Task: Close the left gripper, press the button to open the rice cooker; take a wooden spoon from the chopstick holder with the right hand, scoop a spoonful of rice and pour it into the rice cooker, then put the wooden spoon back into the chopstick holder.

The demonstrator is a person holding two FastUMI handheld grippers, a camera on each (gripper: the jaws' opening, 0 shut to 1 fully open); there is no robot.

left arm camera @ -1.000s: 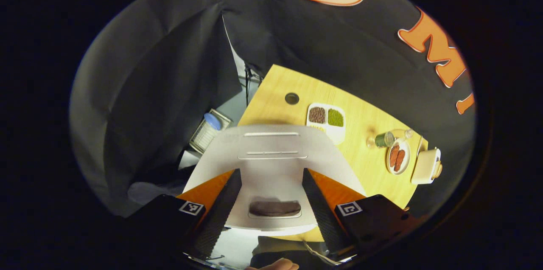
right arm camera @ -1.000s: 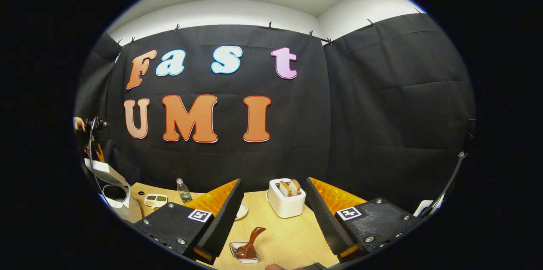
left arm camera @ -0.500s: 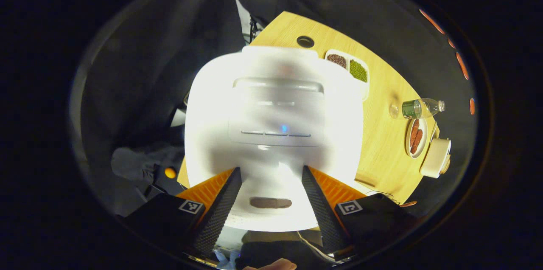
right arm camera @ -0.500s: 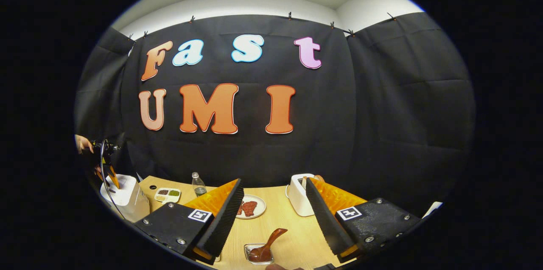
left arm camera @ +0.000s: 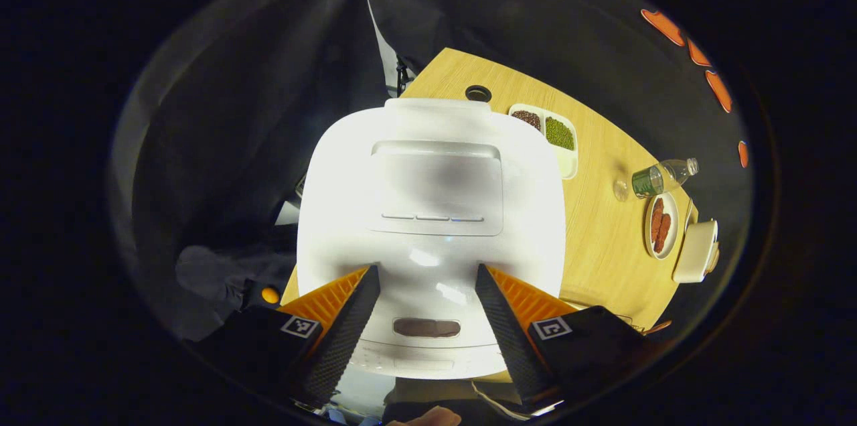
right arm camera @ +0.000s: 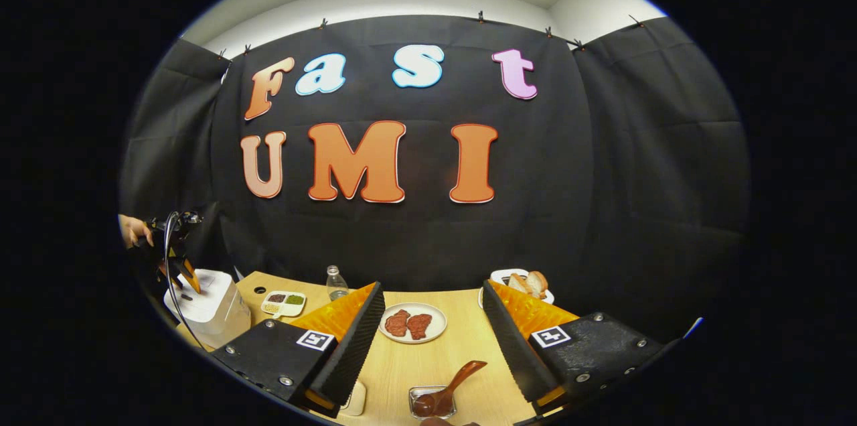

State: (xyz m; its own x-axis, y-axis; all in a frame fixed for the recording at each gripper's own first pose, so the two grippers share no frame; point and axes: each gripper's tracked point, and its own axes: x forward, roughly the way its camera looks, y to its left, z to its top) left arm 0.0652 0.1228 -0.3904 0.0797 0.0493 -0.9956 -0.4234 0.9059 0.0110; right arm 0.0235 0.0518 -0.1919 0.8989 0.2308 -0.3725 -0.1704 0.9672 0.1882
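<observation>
The white rice cooker (left arm camera: 432, 211) stands with its lid down at the table's left end. Its dark oval button (left arm camera: 426, 327) sits on the front. My left gripper (left arm camera: 426, 272) hovers open over the cooker's front, with the button showing between its fingers; whether they touch the lid I cannot tell. In the right gripper view the cooker (right arm camera: 211, 309) is at far left, with the left gripper (right arm camera: 179, 272) and a hand (right arm camera: 134, 230) above it. My right gripper (right arm camera: 432, 287) is open and holds nothing. The wooden spoon (right arm camera: 452, 386) leans in a small clear holder (right arm camera: 432, 406) just below it.
On the wooden table (right arm camera: 415, 362) are a white tray of grains (left arm camera: 546, 134), a water bottle (left arm camera: 656, 178), a plate of meat slices (right arm camera: 413, 323) and a white toaster with bread (right arm camera: 525, 280). A small white object (right arm camera: 353, 399) lies by the right gripper's left finger.
The cooker's lid, raised a second ago, has come down and is shut. The right gripper's view has swung left, so the spoon, plate and toaster now sit further right.
</observation>
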